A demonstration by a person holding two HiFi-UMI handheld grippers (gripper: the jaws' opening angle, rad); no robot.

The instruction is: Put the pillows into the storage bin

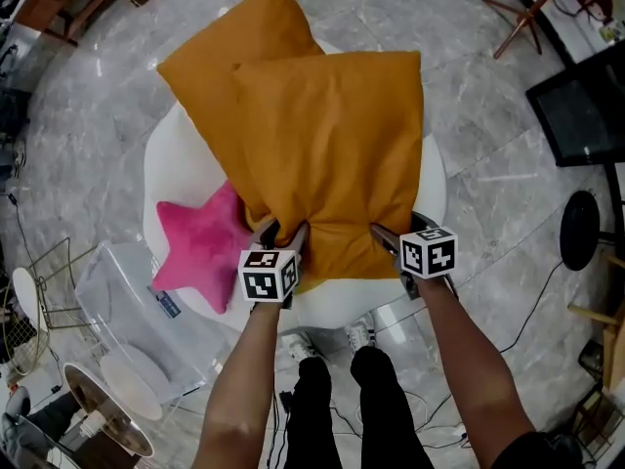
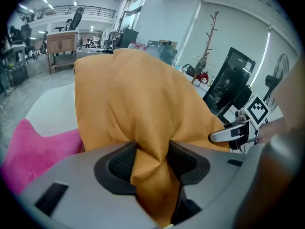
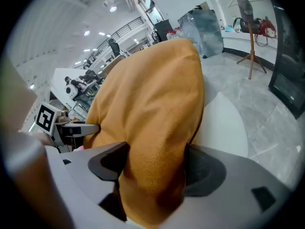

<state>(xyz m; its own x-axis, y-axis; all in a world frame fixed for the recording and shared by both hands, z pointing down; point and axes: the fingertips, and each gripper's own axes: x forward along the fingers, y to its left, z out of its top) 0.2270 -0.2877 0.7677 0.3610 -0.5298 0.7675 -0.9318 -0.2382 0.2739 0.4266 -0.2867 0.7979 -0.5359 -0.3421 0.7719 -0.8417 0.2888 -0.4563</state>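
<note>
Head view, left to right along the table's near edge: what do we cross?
clear storage bin → pink star pillow → left gripper → right gripper. The front orange pillow, clamped in both grippers' jaws, spans the middle, so it's left out.

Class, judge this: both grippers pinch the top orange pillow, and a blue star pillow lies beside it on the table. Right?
No: the head view shows the star pillow is pink, not blue. The left gripper and right gripper do pinch the top orange pillow.
</note>
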